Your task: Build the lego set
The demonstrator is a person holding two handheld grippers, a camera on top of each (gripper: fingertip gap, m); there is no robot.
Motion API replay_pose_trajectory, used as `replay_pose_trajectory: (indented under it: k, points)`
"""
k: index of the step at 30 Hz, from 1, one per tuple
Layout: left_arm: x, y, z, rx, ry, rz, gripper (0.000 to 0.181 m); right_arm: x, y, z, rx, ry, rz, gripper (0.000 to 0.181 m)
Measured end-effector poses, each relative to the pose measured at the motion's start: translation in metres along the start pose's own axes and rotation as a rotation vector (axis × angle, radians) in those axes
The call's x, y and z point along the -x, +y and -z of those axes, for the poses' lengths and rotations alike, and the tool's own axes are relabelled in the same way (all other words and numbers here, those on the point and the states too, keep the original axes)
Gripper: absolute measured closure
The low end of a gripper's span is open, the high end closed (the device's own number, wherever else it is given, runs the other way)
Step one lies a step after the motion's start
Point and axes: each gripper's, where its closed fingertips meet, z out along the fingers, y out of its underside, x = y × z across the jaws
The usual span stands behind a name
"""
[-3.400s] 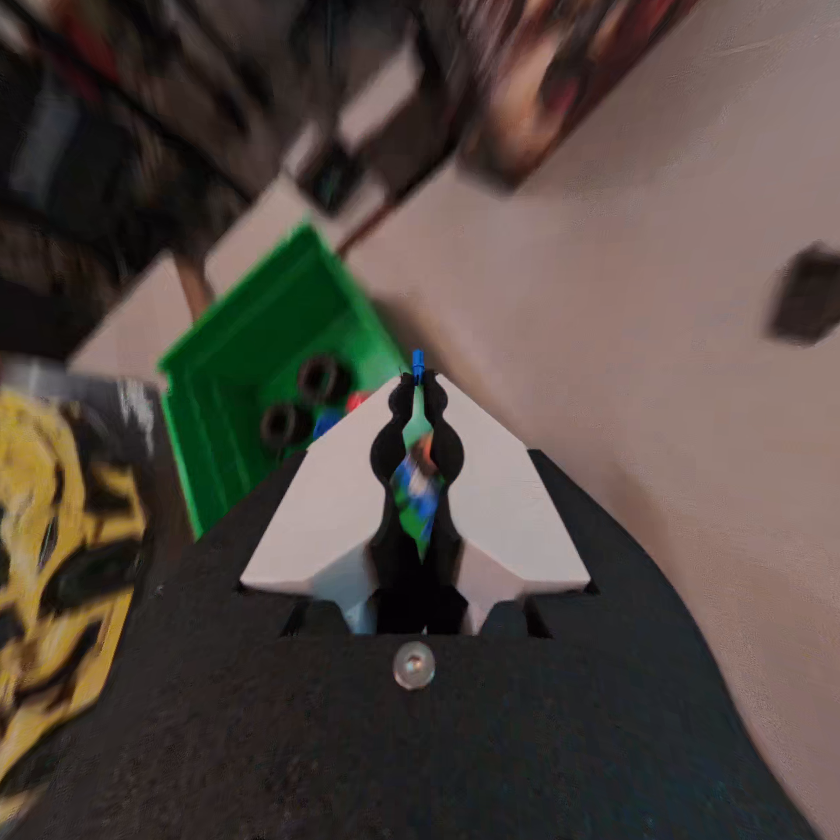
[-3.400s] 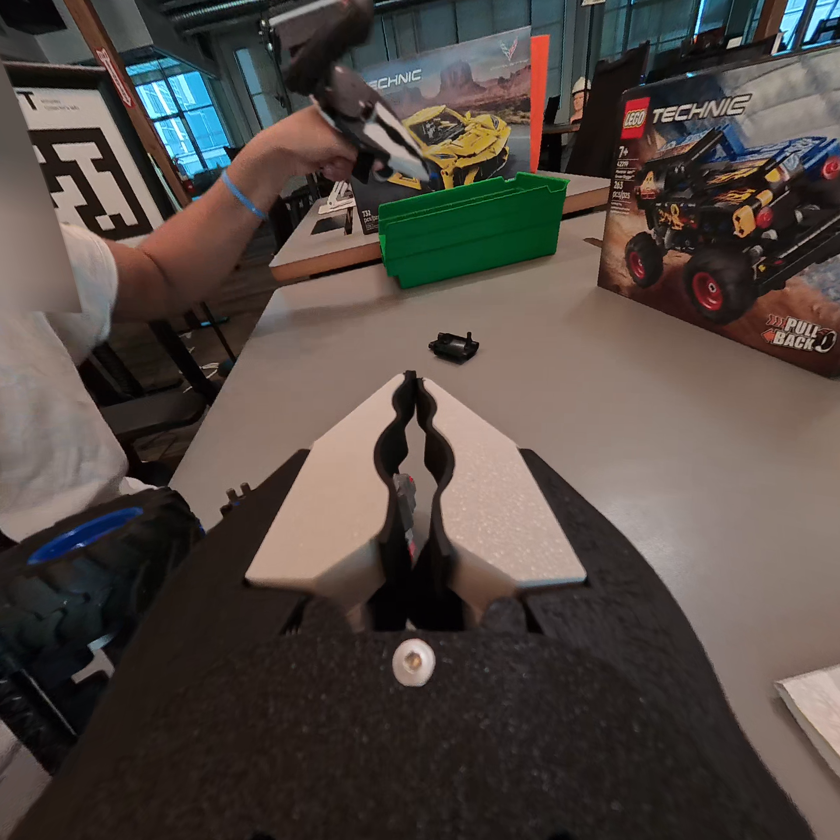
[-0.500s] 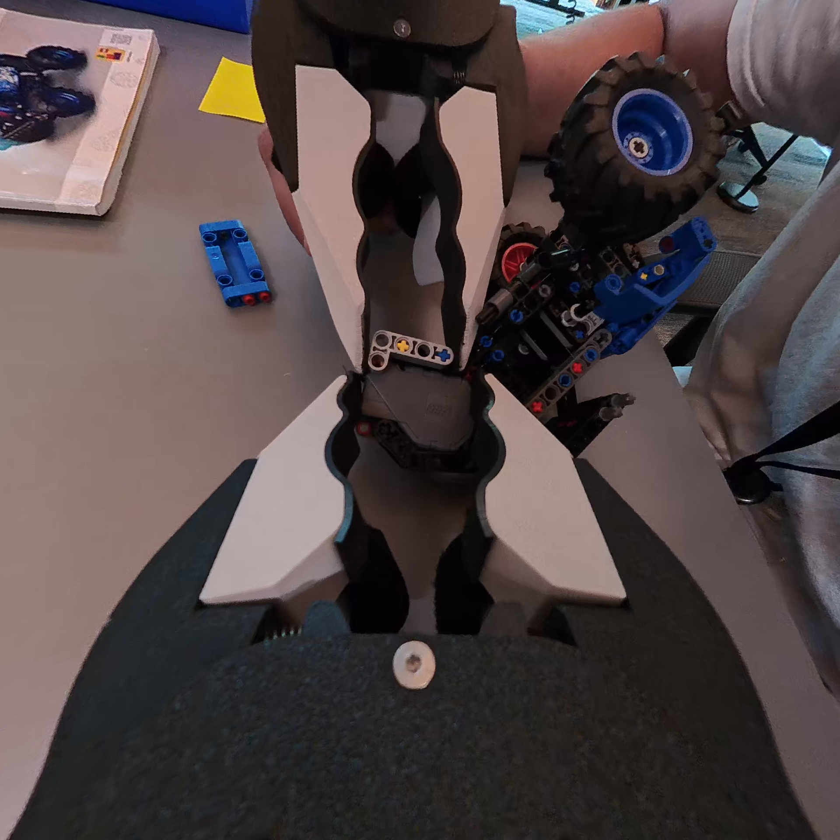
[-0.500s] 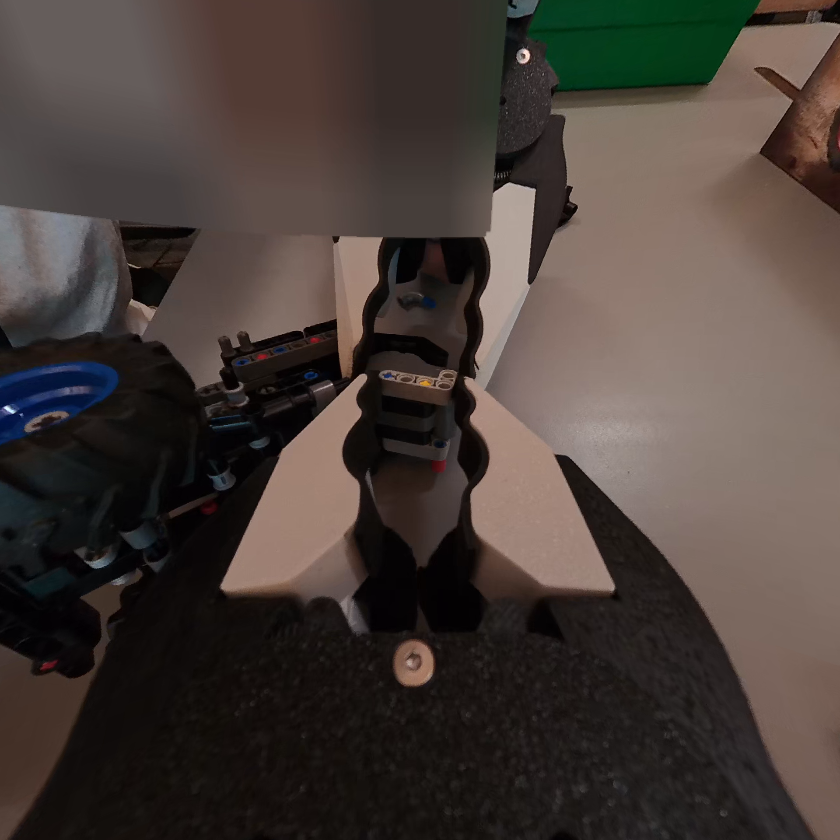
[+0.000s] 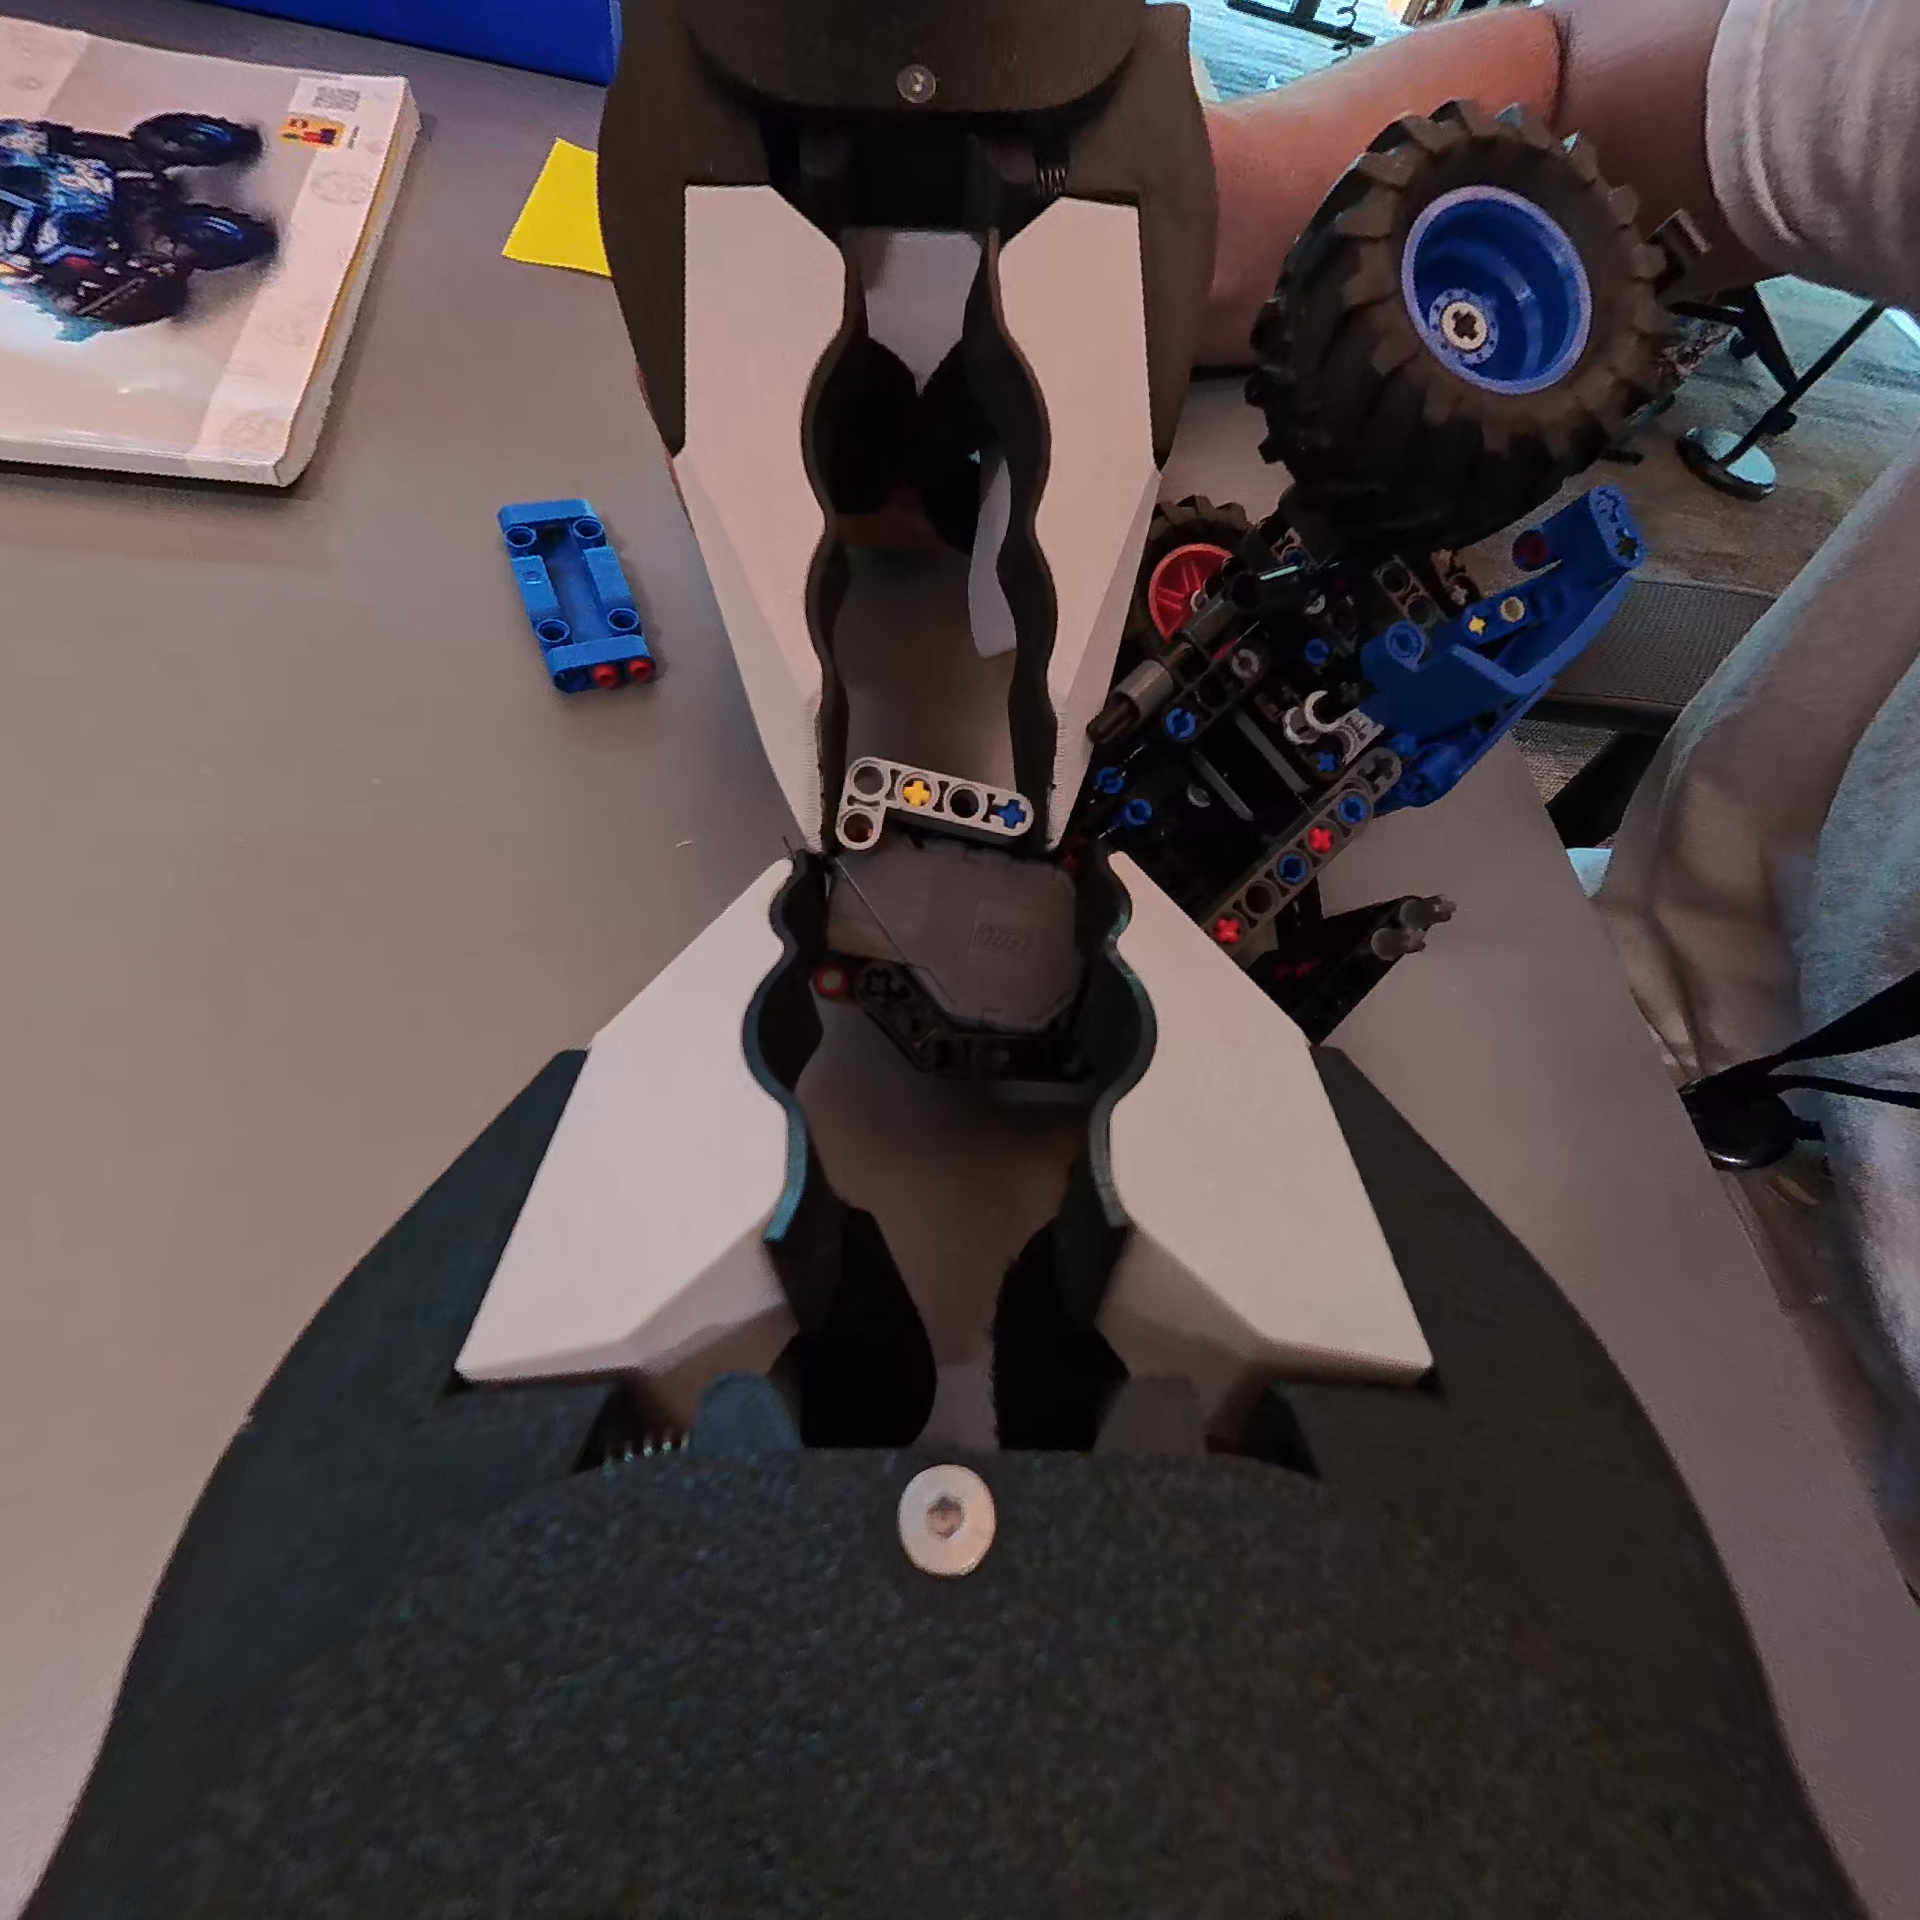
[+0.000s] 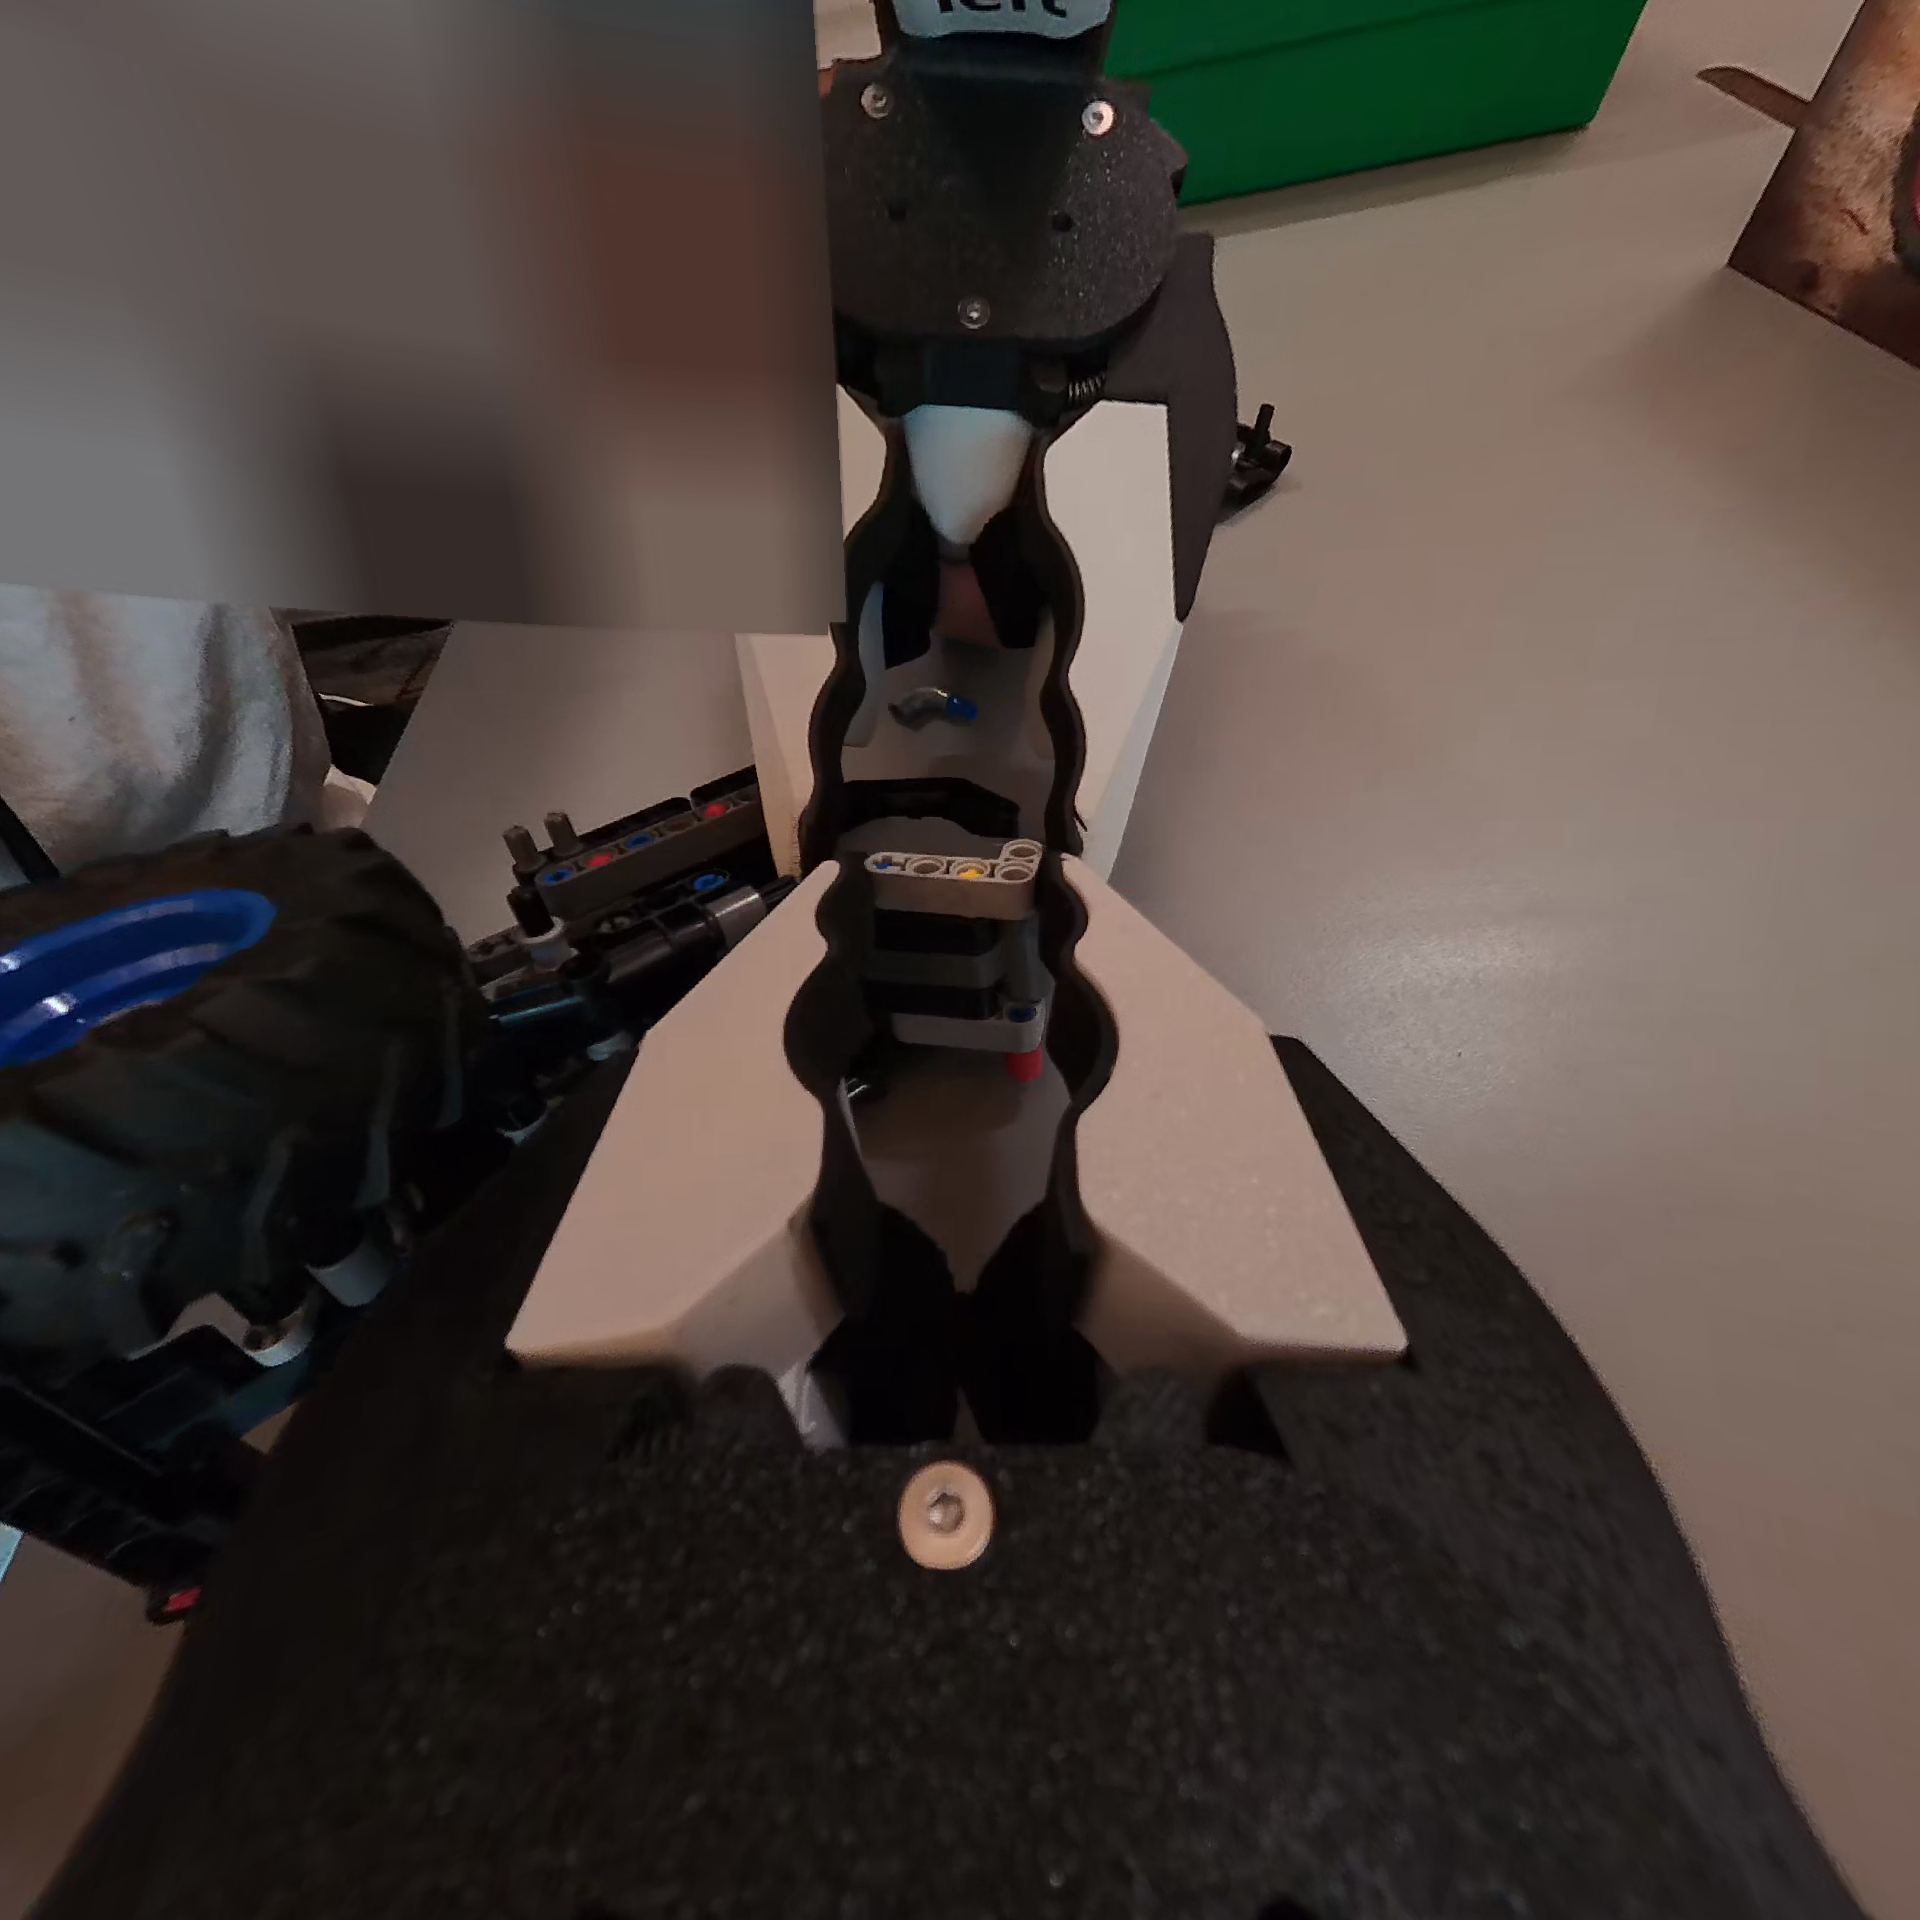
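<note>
- The left claw point(image 5: 951, 883) has its jaws parted around a small grey-and-black brick assembly point(image 5: 961, 956) at the tips, the wavy black pads close against both sides of it (whether they truly press on it cannot be told).
- The right claw point(image 6: 940, 894) faces it tip to tip from the far side, its jaws likewise spread about the same assembly, with a light grey L-shaped beam point(image 6: 961, 865) with yellow and blue pins sitting on top between the two pairs of tips.
- In the left wrist view that beam point(image 5: 930, 810) lies just beyond the left claw's tips, at the mouth of the right claw point(image 5: 935, 769).
- Just right of the claws, a partly built black and blue toy truck chassis point(image 5: 1309, 748) rests tilted on the grey bench point(image 5: 260, 935), one big black tyre with a blue hub point(image 5: 1475, 291) raised at the far right.
- A small blue flat brick frame with red pins point(image 5: 577, 592) lies on the bench to the left, apart from the claws.
- Farther left sits an instruction booklet point(image 5: 197, 270), with a yellow paper square point(image 5: 561, 213) beside it.
- A green plastic bin point(image 6: 1351, 94) stands at the far edge in the right wrist view.
</note>
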Motion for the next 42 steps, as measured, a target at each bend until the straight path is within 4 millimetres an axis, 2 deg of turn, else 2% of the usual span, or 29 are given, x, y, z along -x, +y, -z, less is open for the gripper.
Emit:
replay_pose_trajectory:
  k: [31, 42]
  points:
    - [0.012, -0.001, 0.004, -0.018, -0.074, 0.008, 0.133, -0.014, 0.0, -0.004, -0.019, 0.055, -0.229, 0.15]
    - [0.014, -0.002, 0.005, -0.025, -0.092, 0.005, 0.133, -0.017, -0.001, -0.004, -0.031, 0.066, -0.255, 0.15]
